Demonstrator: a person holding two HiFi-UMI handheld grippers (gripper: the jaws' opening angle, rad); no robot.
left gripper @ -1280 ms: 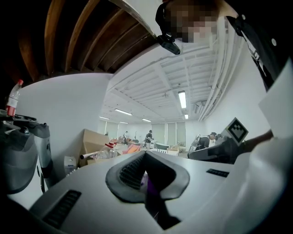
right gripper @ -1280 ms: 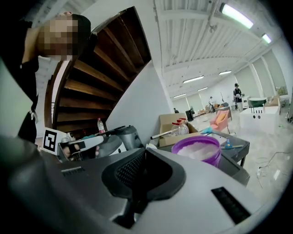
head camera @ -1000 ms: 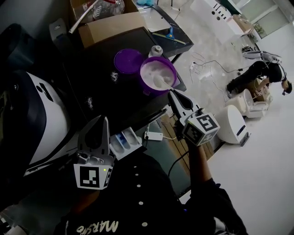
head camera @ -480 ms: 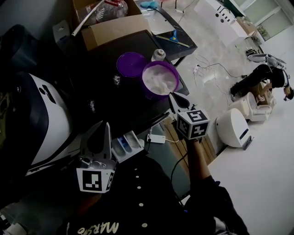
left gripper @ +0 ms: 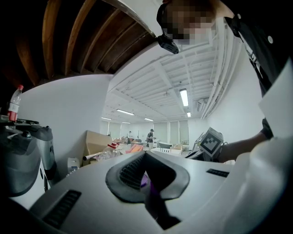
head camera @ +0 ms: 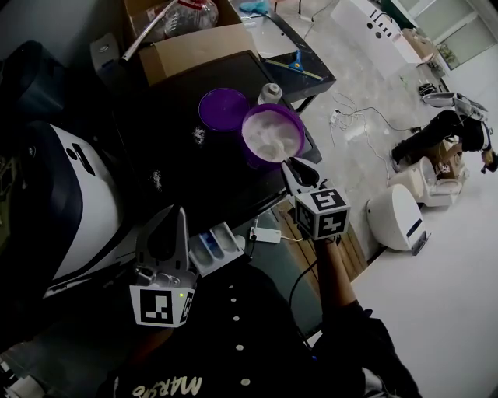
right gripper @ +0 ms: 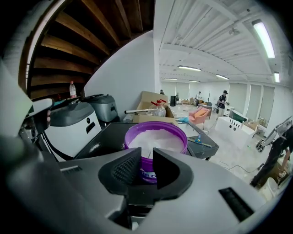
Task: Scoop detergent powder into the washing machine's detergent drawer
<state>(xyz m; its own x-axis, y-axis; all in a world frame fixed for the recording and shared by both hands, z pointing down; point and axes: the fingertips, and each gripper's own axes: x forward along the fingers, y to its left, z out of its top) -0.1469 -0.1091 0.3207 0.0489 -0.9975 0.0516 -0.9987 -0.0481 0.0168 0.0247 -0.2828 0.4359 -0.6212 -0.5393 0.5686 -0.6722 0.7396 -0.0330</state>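
A purple tub [head camera: 272, 134] [right gripper: 155, 137] full of white detergent powder stands near the right edge of the black table [head camera: 179, 148], with its purple lid [head camera: 222, 107] lying beside it. My right gripper [head camera: 294, 165] [right gripper: 146, 157] hangs just in front of the tub and points at it. Its jaws are opening, with a narrow gap and nothing between them. The detergent drawer [head camera: 214, 245] sticks out of the white washing machine [head camera: 74, 202]. Just left of the drawer, my left gripper [head camera: 173, 214] [left gripper: 145, 157] is shut and empty.
Spilled powder [head camera: 195, 134] marks the table top. A cardboard box [head camera: 194, 48] and a clear bottle [head camera: 191, 14] stand at the back. A white power strip [head camera: 266, 234] lies below the table edge. White appliances [head camera: 397, 214] sit on the floor at right.
My right gripper's marker cube has swung a little to the left, so the gripper points more squarely at the tub. The left gripper has hardly moved.
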